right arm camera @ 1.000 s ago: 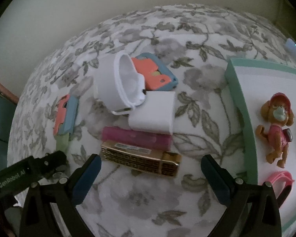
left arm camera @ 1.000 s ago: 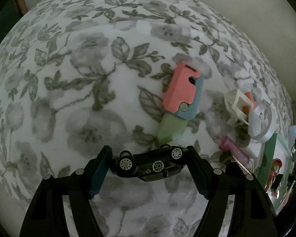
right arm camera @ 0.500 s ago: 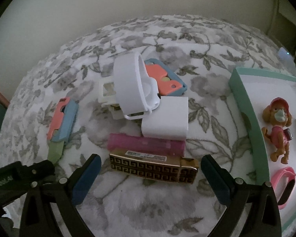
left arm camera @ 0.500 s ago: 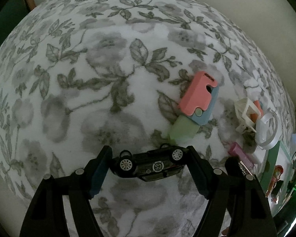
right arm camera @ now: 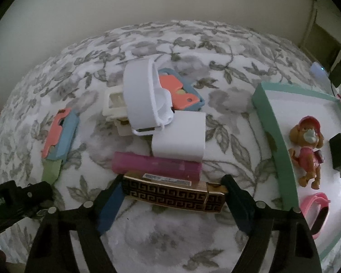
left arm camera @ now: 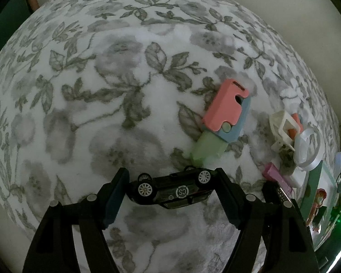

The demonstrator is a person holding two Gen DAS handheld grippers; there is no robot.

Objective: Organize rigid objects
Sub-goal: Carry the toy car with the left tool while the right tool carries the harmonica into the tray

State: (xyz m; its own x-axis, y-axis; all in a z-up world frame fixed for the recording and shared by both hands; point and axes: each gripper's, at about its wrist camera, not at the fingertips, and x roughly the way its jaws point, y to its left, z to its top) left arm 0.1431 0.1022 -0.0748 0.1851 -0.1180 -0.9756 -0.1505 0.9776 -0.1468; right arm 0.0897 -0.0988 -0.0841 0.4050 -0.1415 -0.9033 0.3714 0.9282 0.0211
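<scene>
Floral grey-and-white cloth [left arm camera: 102, 113] is covering the table, with a plain pale wall behind it. Nearest in the left wrist view, the left claw [left arm camera: 172, 188] is gripping a black toy car [left arm camera: 170, 190] end to end, wheels turned upward, above the cloth at the lower centre of the frame. In the right wrist view, the right claw [right arm camera: 173, 193] is bracketing a gold-and-black patterned harmonica-like bar [right arm camera: 173, 193]; its pads appear to be touching both ends, though whether it is squeezing I cannot tell for sure.

Just beyond the bar, a pink tube [right arm camera: 156, 165] is lying beside it, then a white box [right arm camera: 179, 136], a white band-like ring [right arm camera: 140, 97] leaning on a cream frame [right arm camera: 113, 104], and an orange-and-teal piece [right arm camera: 181, 93]. Left of centre, a pink, blue and green folding toy [right arm camera: 59, 136] is lying apart.

At the right edge, a green-rimmed tray [right arm camera: 277, 141] is already holding a dog figurine [right arm camera: 306, 150], a black plug [right arm camera: 339, 152] and a pink band [right arm camera: 315, 213]. Sorting looks partly done: three items are in the tray, two are in the claws, and roughly six are waiting on the cloth.
</scene>
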